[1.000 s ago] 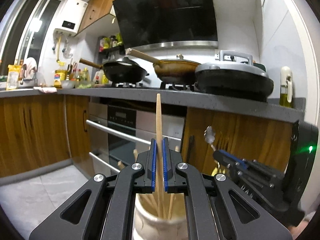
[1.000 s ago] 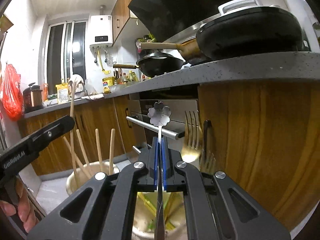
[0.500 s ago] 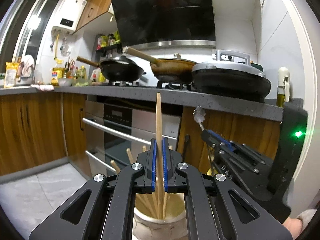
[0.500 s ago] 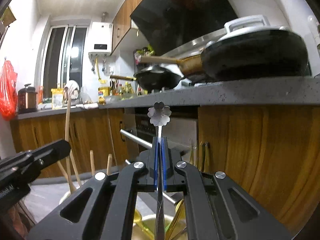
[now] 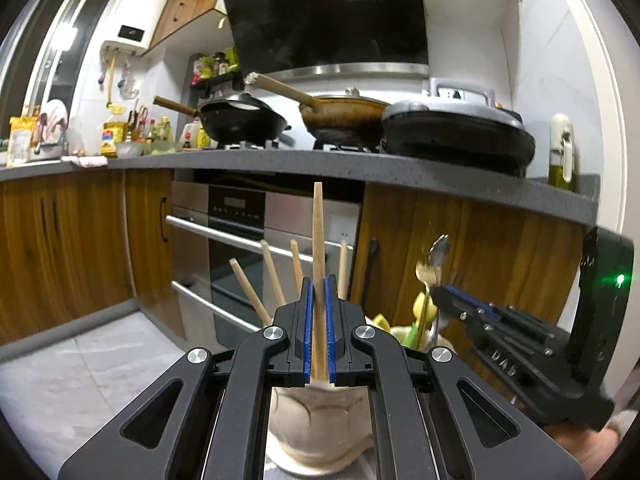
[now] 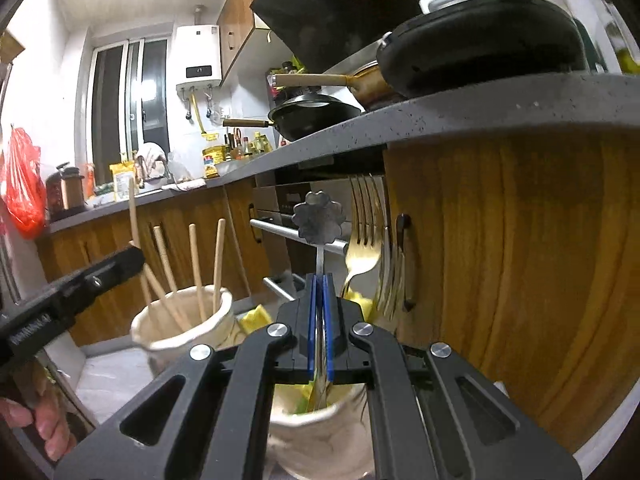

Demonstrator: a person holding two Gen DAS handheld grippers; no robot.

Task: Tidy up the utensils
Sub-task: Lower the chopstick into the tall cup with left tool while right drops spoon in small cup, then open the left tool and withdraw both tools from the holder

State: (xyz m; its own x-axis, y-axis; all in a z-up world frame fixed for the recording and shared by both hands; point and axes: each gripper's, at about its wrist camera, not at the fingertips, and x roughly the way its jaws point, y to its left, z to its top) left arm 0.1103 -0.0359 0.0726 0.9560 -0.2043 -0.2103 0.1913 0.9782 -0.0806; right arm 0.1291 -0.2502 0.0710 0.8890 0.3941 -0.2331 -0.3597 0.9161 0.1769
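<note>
Left gripper [image 5: 319,334]: fingers pinch a wooden chopstick [image 5: 318,240] upright at frame centre, its lower end over or inside the cream holder [image 5: 316,432] at bottom centre, where four more chopsticks lean

Right gripper [image 6: 319,330]: fingers pinch the thin stem of a flower-ended metal utensil [image 6: 318,218], standing upright at frame centre above a second cream holder [image 6: 320,436] at bottom centre. Gold forks [image 6: 362,232] stand just right of it, tines up

Procedure, as judged:
- Keep each piece vertical; lower it straight into its own holder
- Steer the chopstick tip between the leaning sticks
- Keep the metal stem off the fork tines
- Release only once the lower end rests inside
</note>
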